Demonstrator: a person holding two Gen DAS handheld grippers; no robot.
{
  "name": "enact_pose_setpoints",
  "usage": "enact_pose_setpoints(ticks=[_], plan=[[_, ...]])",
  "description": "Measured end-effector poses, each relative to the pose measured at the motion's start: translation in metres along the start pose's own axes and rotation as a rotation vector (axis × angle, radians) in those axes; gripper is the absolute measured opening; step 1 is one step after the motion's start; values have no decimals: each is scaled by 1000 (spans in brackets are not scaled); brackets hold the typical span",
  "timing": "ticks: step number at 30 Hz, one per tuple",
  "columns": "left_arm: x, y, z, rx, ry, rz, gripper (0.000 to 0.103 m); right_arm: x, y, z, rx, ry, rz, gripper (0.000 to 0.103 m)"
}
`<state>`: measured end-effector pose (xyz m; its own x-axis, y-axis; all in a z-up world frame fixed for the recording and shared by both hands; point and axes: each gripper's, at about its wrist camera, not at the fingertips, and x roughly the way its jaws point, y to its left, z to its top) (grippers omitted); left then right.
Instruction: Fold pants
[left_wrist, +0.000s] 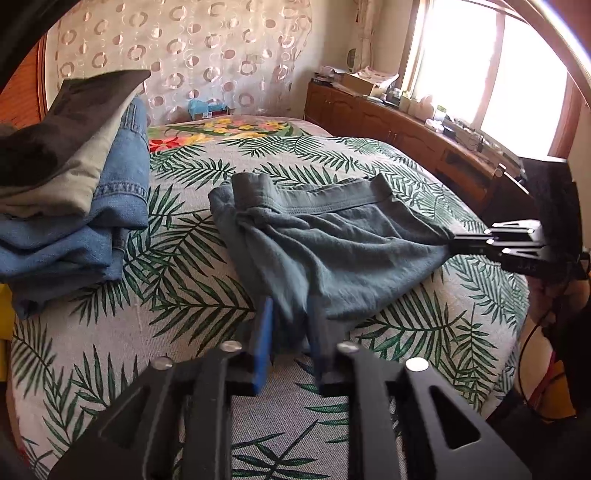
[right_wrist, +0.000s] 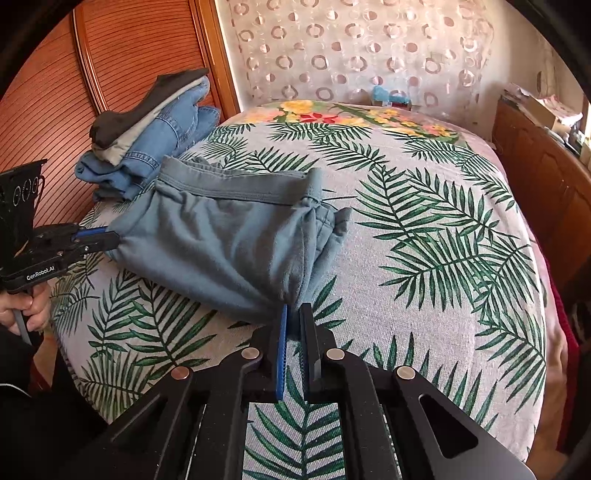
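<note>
Grey-blue pants (left_wrist: 332, 236), already folded short, lying on a bed (right_wrist: 424, 229) spread with a palm-leaf cover, waistband toward the far side, lower edge nearest both cameras. Left gripper (left_wrist: 291, 325) at one near corner of the pants, jaws part-way apart with a bunch of the cloth hanging between them; whether the pads press on that cloth cannot be told. In the right wrist view, seen from the side (right_wrist: 110, 236) with its tips at the edge of the cloth. Right gripper (right_wrist: 293, 317) at the other near corner, closed and pinching the fabric tight, cloth drawn up into a peak at the jaws; seen side-on in the left wrist view (left_wrist: 456, 242) with the corner clamped. Stack of folded clothes (left_wrist: 74, 184), jeans under grey pieces, just beyond the pants, apart from them, against a wooden headboard (right_wrist: 55, 92).
</note>
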<state>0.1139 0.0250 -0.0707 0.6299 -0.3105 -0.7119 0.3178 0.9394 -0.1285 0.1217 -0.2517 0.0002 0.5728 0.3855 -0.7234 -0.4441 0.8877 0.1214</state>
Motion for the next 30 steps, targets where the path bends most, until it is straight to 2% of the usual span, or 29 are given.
enact_pose_setpoints(ticks=[1,3,5,6,7,8,11,14,23,30], plan=[[0,-2,1,10,-7,12,44,-1,1,1,-2,0,-1,4],[0,-2,2,5,-18,1,50,-5,1,3,0,-8,-6,4],[2,-1,5,-3,-17,6,64,-9,2,6,6,-25,-8,13],[2,0,7,-7,-23,9,79,-12,2,8,9,-35,-11,15],[3,1,9,-13,-32,11,82,-14,3,10,9,-41,-16,21],[4,2,11,-17,-30,12,82,-15,4,12,10,-49,-25,30],[10,5,19,-27,-25,23,82,-15,5,16,8,-68,-15,46],[17,7,27,-28,-24,37,82,-4,5,22,6,-62,-33,51],[35,18,48,-40,-4,64,82,44,-5,45,25,-19,-82,53],[49,28,63,-42,7,69,82,62,-2,57,11,-11,-107,53]])
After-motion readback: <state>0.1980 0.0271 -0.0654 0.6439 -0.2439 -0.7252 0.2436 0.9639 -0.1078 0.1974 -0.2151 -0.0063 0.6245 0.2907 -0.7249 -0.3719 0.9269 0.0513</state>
